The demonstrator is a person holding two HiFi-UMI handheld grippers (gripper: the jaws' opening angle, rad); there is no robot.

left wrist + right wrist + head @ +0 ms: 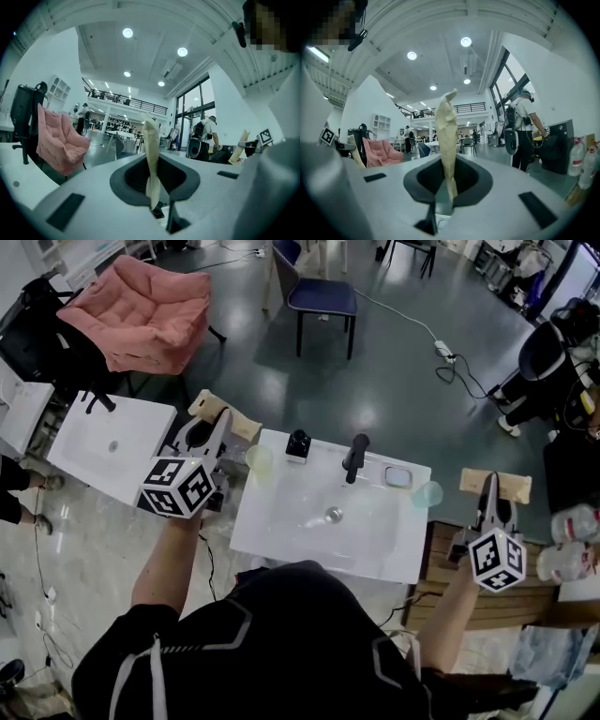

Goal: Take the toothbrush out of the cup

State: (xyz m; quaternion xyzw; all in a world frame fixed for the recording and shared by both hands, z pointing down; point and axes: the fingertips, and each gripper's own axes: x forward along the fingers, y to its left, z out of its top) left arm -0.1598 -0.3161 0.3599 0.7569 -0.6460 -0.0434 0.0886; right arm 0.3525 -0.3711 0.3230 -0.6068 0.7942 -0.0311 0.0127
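**Fig. Head view, operator standing at the white basin (281, 526).**

**Pose.** The left gripper (225, 418) is at centre left of the frame and the right gripper (495, 486) at lower right. I hold both about level. My forearms rise from the bottom of the frame on either side of the basin, with the marker cubes nearest me. In the left gripper view the tan jaws are pressed together with nothing between them, and the right gripper view shows the same. Both of those views look out across the hall, not down at the basin.

**Task objects.** A pale green cup (260, 459) stands at the basin's upper left corner, just beside the left gripper's tips. A pale teal cup (427, 493) stands at the basin's right edge, near the right gripper. The faucet (354, 457) is between them at the back edge. I cannot make out the toothbrush in either cup (both are translucent and small in the frame).

**Step in hand, as I judge it.** This is the approach, and nothing is grasped yet.

1. Tip one gripper downward until its own camera shows a cup's mouth, and confirm which cup holds the brush.
2. Spread the jaws before reaching in.
3. Pinch the handle above the rim and draw it straight up along the cup's axis, so the light cup neither tips nor rides up.
4. If it does ride up, the other gripper could steady the cup wall.
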